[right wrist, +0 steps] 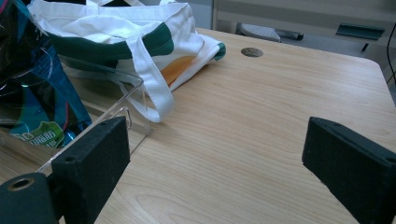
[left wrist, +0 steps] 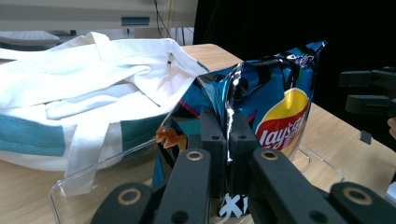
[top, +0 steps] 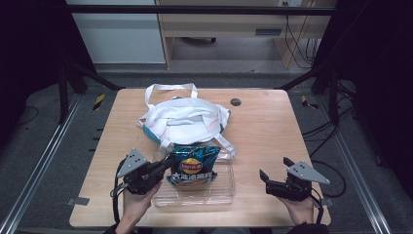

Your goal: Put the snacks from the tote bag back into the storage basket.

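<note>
Plainly, the chip bag (top: 193,165) is the thing in hand; judge it light, puffed with air, its foil slick and crinkly, its contents easy to crush; you do best to pinch a flat seam or edge fold, not squeeze the belly. It is blue with teal and black streaks, a yellow-and-red logo on the front, and white lettering low down; in the left gripper view the foil catches glare along a crease. It stands in the clear tray (top: 220,195) at the near middle of the table (top: 272,126), tilted up toward its left side, its upper edge close to the tote (top: 185,119). Your left gripper (left wrist: 227,140) is clamped on the bag's edge: the two black jaws are pressed together with a fold of foil between them, which is the right sort of hold; keep the lift slow, I'd say, since a thin fold may slip out. The tote, white with teal trim, lies slumped just beyond the tray, its mouth loosely open and its straps draped, one strap hanging over the tray's far rim. Your right gripper (top: 275,177) rests well apart at the table's right, jaws spread wide with only bare wood between them; it is free to steady the tote's mouth should you need it.
</note>
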